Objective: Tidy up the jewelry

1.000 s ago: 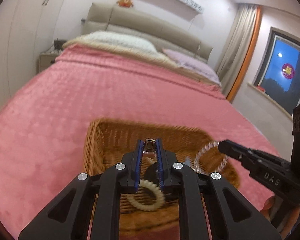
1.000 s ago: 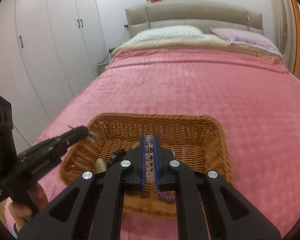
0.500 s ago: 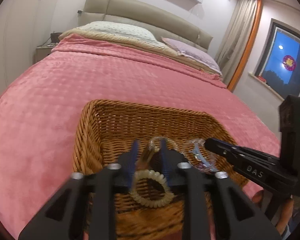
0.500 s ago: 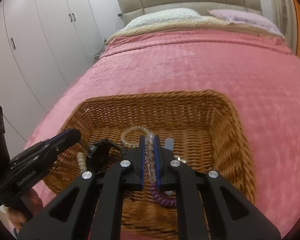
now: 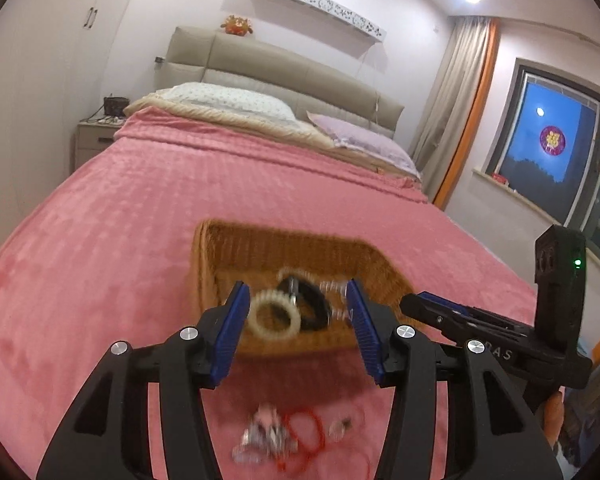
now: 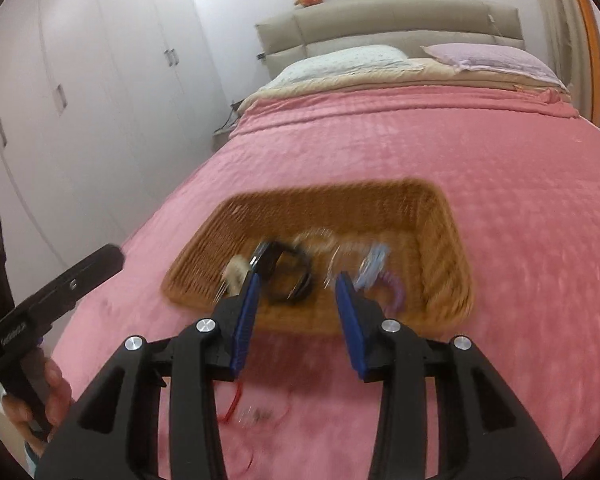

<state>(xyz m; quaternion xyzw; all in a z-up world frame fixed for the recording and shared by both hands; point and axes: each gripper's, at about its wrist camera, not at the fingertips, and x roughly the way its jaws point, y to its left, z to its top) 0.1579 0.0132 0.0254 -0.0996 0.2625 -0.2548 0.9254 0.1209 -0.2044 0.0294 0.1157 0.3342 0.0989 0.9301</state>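
Pink bedspread (image 5: 100, 240) carries wicker basket (image 5: 228, 248) at 12 o'clock, bracelets heaped inside. Left gripper (image 5: 296, 324) and right gripper (image 6: 296, 308) both spread wide, nothing held. Loose jewelry (image 5: 284, 436) at 6 o'clock: one piece to be approached squarely, pinched without snagging red cord (image 5: 312, 428).

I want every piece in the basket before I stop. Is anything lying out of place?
Yes. A blurred cluster of loose jewelry, red cord loops and small silvery pieces, lies on the pink bedspread in front of the woven wicker basket, not inside it. Both claws are open and empty.
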